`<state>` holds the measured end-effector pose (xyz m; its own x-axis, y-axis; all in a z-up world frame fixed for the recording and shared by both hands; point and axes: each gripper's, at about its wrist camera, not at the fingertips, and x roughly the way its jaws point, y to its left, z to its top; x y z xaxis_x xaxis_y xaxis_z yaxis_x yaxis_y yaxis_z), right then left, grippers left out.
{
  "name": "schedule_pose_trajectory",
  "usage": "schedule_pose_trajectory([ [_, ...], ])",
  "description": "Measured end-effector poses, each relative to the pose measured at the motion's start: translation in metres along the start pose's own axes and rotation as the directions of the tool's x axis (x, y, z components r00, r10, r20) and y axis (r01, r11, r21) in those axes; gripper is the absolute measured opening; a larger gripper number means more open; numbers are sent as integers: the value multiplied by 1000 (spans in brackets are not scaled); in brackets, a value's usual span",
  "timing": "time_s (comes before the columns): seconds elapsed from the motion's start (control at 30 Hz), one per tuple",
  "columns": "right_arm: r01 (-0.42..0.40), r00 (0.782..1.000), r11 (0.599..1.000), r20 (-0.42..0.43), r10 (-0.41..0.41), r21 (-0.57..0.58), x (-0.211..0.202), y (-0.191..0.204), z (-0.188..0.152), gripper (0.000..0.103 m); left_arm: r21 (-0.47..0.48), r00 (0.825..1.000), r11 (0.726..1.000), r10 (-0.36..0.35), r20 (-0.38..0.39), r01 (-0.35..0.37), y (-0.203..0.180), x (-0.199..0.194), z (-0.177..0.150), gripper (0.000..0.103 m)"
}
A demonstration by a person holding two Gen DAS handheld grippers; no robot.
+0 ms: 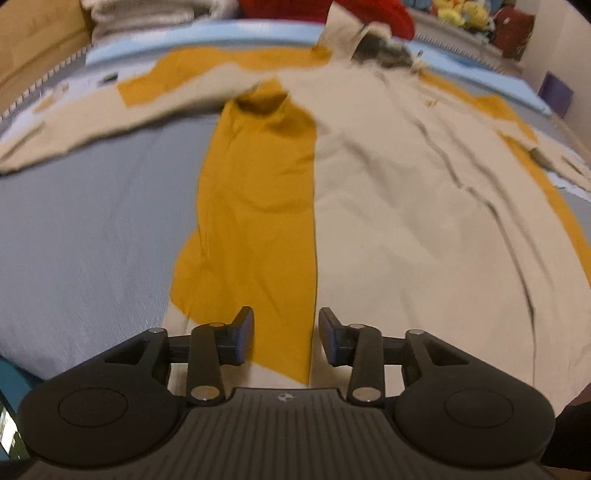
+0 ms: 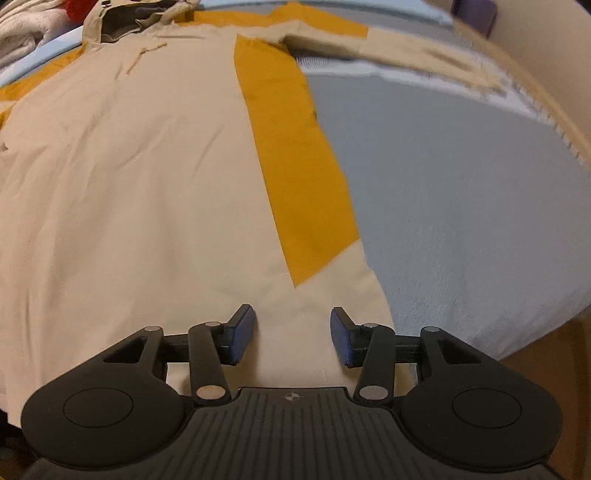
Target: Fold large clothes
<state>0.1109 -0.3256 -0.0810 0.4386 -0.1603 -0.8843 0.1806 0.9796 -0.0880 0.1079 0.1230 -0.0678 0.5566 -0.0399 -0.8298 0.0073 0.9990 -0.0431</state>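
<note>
A large beige coat [image 1: 406, 206] with mustard-yellow side panels [image 1: 258, 206] lies spread flat on a grey bed, collar at the far end. Its left sleeve [image 1: 92, 122] stretches out to the left. My left gripper [image 1: 286, 336] is open and empty just above the hem, over the yellow panel's lower end. In the right wrist view the coat [image 2: 129, 184] fills the left, its yellow panel [image 2: 295, 166] runs down the middle and its right sleeve [image 2: 399, 51] stretches to the right. My right gripper [image 2: 291, 336] is open and empty above the hem's right corner.
The grey bed cover [image 1: 92, 229] is bare left of the coat and also right of it [image 2: 461, 192]. A blue sheet edge [image 1: 184, 37], red fabric [image 1: 369, 11], light folded cloth [image 1: 147, 14] and plush toys [image 1: 454, 14] lie beyond the collar. A wooden bed edge [image 2: 535, 99] runs along the right.
</note>
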Motion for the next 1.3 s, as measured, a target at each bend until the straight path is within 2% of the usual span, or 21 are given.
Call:
schedule_pose_trajectory([
  [0.07,2,998,1000,68,0,-17,-11,7,0,47,12,999,1000,9,53,-10,-3,-11,0,49],
  [0.1,3,991,1000,132,0,-26,-23,11,4,47,17,996,1000,14,86,-15,-5,-17,0,52],
  [0.17,8,966,999,259,1,-36,-44,16,5,47,24,990,1000,17,141,-20,-11,-28,3,54],
  [0.23,-3,920,999,393,15,-32,-67,20,9,47,40,977,999,22,210,-32,-19,-41,6,62],
  [0.27,-14,889,1000,458,24,-24,-80,20,11,48,46,968,998,29,248,-42,-25,-50,5,71],
  [0.33,-31,814,999,580,32,-11,-107,22,9,49,48,946,997,35,321,-53,-33,-67,8,74],
  [0.43,-22,738,1000,674,24,-11,-141,23,5,50,43,922,998,31,386,-51,-44,-93,21,77],
  [0.5,-22,702,999,711,39,-33,-156,26,3,52,32,892,997,44,451,-65,-50,-116,38,82],
  [0.67,-58,662,998,747,63,-32,-186,24,4,54,5,802,997,57,594,-75,-62,-166,80,86],
  [0.77,-58,652,998,758,30,10,-193,32,0,56,12,772,998,43,634,-66,-63,-174,109,86],
  [0.83,-50,661,998,750,9,32,-187,40,5,56,10,759,998,39,650,-59,-61,-171,130,86],
  [0.9,-38,670,999,743,1,33,-179,50,9,56,18,755,998,29,655,-54,-56,-162,152,86],
  [0.97,-24,671,1000,741,8,11,-172,63,13,56,11,760,997,46,648,-70,-45,-148,171,86],
  [1.03,-12,677,1000,736,20,-15,-166,70,16,56,-26,778,996,80,623,-81,-25,-126,192,86],
  [1.13,-19,693,998,719,51,-53,-164,76,24,56,-104,812,991,124,571,-79,16,-86,218,79],
  [1.2,-25,697,997,713,71,-75,-167,79,33,56,-139,836,986,153,527,-93,44,-55,229,64],
  [1.23,-23,697,996,712,80,-90,-168,82,41,56,-157,848,982,167,503,-101,59,-40,230,61],
  [1.3,-21,692,993,715,101,-119,-170,93,59,56,-198,874,974,192,447,-113,87,-10,232,42],
])
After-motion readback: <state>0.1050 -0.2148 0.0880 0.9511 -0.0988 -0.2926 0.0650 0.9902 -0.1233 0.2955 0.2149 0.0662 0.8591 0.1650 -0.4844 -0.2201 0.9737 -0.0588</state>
